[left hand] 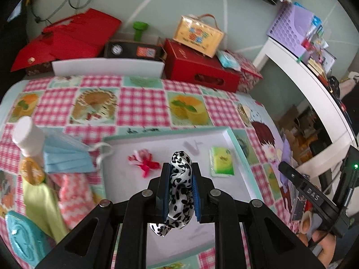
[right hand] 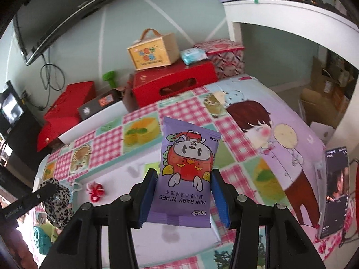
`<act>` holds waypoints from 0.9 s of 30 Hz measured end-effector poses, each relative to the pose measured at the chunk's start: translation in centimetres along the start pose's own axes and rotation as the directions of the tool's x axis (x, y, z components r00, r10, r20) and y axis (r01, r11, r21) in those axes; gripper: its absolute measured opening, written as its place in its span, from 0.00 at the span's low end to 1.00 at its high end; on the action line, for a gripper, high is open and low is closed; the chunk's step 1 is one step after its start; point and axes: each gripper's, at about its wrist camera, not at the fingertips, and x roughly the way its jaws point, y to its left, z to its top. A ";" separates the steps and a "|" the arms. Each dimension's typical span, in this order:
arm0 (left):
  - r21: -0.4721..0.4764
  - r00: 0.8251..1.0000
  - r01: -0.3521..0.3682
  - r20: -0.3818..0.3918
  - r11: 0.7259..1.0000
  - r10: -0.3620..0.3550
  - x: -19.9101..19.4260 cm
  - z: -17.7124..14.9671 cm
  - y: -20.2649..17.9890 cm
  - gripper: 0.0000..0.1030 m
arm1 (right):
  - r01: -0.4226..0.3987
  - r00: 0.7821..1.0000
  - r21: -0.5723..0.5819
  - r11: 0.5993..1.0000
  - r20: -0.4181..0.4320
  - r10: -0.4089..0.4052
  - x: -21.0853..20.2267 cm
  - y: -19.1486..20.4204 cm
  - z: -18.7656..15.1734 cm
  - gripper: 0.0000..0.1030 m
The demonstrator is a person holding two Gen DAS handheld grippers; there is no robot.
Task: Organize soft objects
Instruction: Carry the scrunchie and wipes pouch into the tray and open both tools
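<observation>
- Clamping a black-and-white spotted scrunchie (left hand: 181,188), the left gripper (left hand: 180,192) is squeezing the soft fabric tight between its blue pads, with folds bulging out above and below the jaws.
- Hovering over a white tray with a mint-green rim (left hand: 235,139), this gripper is pointing steeply down at the tray's floor.
- Lying on the tray floor are a pink-and-red hair bow (left hand: 144,162) towards its left side and a small green tissue pack (left hand: 221,161) towards its right, well apart from each other.
- Sitting just left of the tray on the checked cloth of the bench (left hand: 139,103) is a stack of blue face masks (left hand: 67,157), with a white cylinder (left hand: 28,135) beside it and pink chevron fabric (left hand: 74,199) and green fabric (left hand: 41,204) nearer the camera.
- Grasping a purple pack of mini baby wipes (right hand: 185,174) by its two side edges, the right gripper (right hand: 184,197) is holding it upright-facing to the camera, the printed text reading upside down.
- Hanging above the bench, the pack is covering part of the white tray behind it; in the right wrist view the bow and the spotted scrunchie are showing at lower left.
- Standing behind the bench are red boxes (left hand: 202,69) and a yellow carry box (left hand: 198,35) stacked on one of them.
- Leaning at the bench's right edge is a phone (right hand: 334,192) with a lit screen.
</observation>
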 end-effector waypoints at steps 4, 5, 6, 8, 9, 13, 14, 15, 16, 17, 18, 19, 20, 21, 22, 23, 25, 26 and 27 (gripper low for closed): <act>0.018 0.999 0.006 -0.043 1.000 -0.005 1.4 -0.5 -0.7 0.17 | 0.045 0.998 -0.021 0.999 -0.035 -0.046 1.0 0.0 -0.4 0.50; 0.024 0.999 0.008 -0.051 1.000 -0.007 1.7 -0.6 -0.9 0.17 | 0.040 0.998 -0.026 0.999 -0.049 -0.042 1.5 0.0 -0.5 0.50; 0.025 0.998 0.011 -0.060 1.000 -0.010 2.0 -0.7 -0.9 0.17 | 0.035 0.998 -0.029 0.999 -0.060 -0.037 1.9 0.1 -0.6 0.50; 0.029 0.996 0.017 -0.083 0.999 -0.014 2.7 -0.9 -1.0 0.17 | 0.028 0.994 -0.042 0.999 -0.106 -0.033 3.1 0.3 -1.0 0.50; 0.029 0.995 0.017 -0.094 0.999 -0.014 3.1 -1.0 -1.1 0.17 | 0.028 0.992 -0.048 0.998 -0.125 -0.034 3.6 0.4 -1.2 0.50; 0.025 0.990 0.002 -0.142 1.000 0.001 5.0 -1.5 -1.0 0.17 | 0.022 0.979 -0.068 0.997 -0.201 -0.035 5.7 0.8 -2.1 0.50; 0.017 0.987 -0.002 -0.161 1.000 0.005 5.6 -1.7 -0.8 0.17 | 0.021 0.977 -0.073 0.997 -0.211 -0.036 6.0 0.9 -2.3 0.50; 0.004 0.983 -0.004 -0.181 1.000 0.004 6.2 -1.8 -0.6 0.17 | 0.018 0.975 -0.078 0.997 -0.219 -0.035 6.3 1.0 -2.4 0.51; -0.006 0.980 -0.001 -0.198 1.000 0.000 6.8 -2.0 -0.4 0.17 | 0.015 0.973 -0.083 0.996 -0.226 -0.033 6.5 1.2 -2.6 0.51; -0.010 0.978 -0.002 -0.207 1.000 0.000 7.2 -2.1 -0.4 0.17 | 0.012 0.972 -0.089 0.996 -0.234 -0.032 6.7 1.3 -2.8 0.51; -0.013 0.976 -0.011 -0.217 1.000 0.008 7.5 -2.3 -0.2 0.17 | 0.010 0.970 -0.093 0.996 -0.241 -0.032 7.0 1.4 -2.8 0.51; -0.015 0.975 -0.022 -0.223 1.000 0.018 7.8 -2.3 -0.1 0.18 | 0.008 0.968 -0.099 0.995 -0.249 -0.032 7.3 1.5 -3.0 0.52; -0.017 0.973 -0.031 -0.228 0.999 0.026 8.0 -2.3 -0.1 0.18 | 0.009 0.965 -0.106 0.994 -0.258 -0.037 7.5 1.6 -3.2 0.52; -0.020 0.972 -0.038 -0.231 0.999 0.032 8.1 -2.4 0.0 0.19 | 0.011 0.964 -0.111 0.994 -0.264 -0.040 7.6 1.8 -3.2 0.52; -0.024 0.972 -0.043 -0.234 0.999 0.036 8.2 -2.4 0.1 0.21 | 0.013 0.962 -0.117 0.993 -0.271 -0.044 7.8 1.9 -3.4 0.52; -0.028 0.970 -0.049 -0.239 0.998 0.041 8.3 -2.4 0.3 0.22 | 0.014 0.960 -0.120 0.993 -0.275 -0.047 8.0 2.0 -3.4 0.52; -0.035 0.967 -0.062 -0.249 0.997 0.051 8.4 -2.5 0.5 0.34 | 0.017 0.959 -0.126 0.992 -0.279 -0.052 8.0 2.1 -3.4 0.52; -0.038 0.966 -0.067 -0.252 0.997 0.055 8.4 -2.5 0.5 0.37 | 0.019 0.960 -0.131 0.991 -0.275 -0.055 7.9 2.3 -3.4 0.54; -0.042 0.966 -0.070 -0.250 0.997 0.057 8.3 -2.5 0.6 0.43 | 0.019 0.961 -0.135 0.991 -0.270 -0.055 7.8 2.4 -3.3 0.55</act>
